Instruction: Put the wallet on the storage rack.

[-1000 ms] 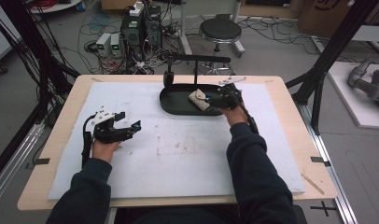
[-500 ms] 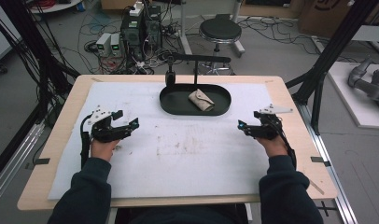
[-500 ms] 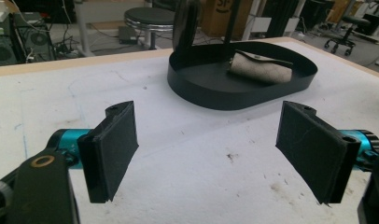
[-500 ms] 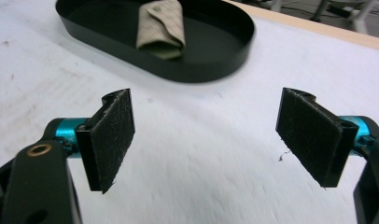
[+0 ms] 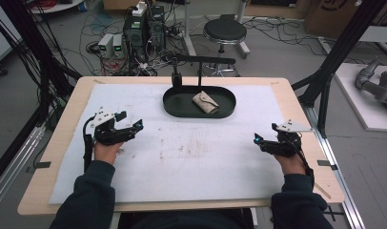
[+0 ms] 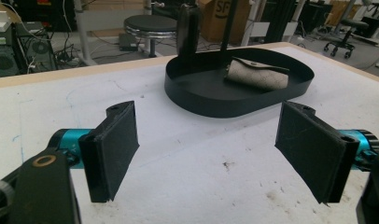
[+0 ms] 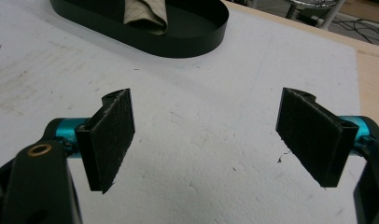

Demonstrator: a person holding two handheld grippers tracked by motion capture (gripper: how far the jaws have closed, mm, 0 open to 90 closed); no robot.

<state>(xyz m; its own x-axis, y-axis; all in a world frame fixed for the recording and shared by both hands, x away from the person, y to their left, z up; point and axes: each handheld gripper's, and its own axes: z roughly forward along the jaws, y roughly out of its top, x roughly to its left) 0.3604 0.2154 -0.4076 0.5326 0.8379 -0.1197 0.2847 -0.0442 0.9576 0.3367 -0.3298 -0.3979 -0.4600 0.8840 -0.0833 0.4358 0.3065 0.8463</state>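
Tray (image 5: 182,109), black, oval and shallow, holds a beige folded cloth pouch (image 5: 205,102); left hand-held gripper (image 5: 129,121) and right hand-held gripper (image 5: 257,141) flank it, nearer the person, both spread apart and empty, the right's jaws having just been opening.

Folded beige pouch (image 5: 205,102) lying in black tray (image 5: 175,109)

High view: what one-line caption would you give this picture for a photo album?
A person rests two open grippers, left and right, on a white mat, with a beige pouch lying in the black tray beyond.
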